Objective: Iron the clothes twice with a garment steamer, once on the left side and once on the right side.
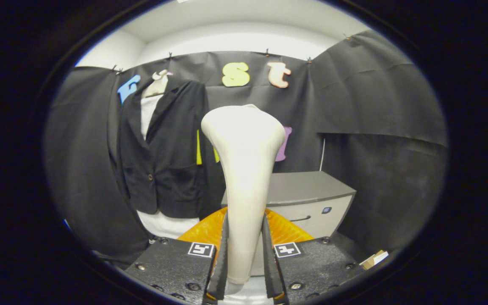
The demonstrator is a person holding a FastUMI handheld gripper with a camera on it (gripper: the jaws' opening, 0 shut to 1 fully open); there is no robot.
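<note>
Gripper (245,254) clamping the garment steamer (244,169) upright.
Both fingers (222,258) are pressing the steamer's handle, narrowly parted; the dark jacket (163,156) is hanging beyond them, left of the steamer's head.

I can read no words, numbers or brand names anywhere here. The only signs are two small square marker tags (201,249), black-and-white block patterns, one on each of my jaw blocks beside the steamer handle (244,178) that my gripper (245,292) clamps. They carry no letters. A small dark badge (326,210) sits on the front of the grey cabinet (307,190); it may hold a logo, but it is too small to tell.
</note>
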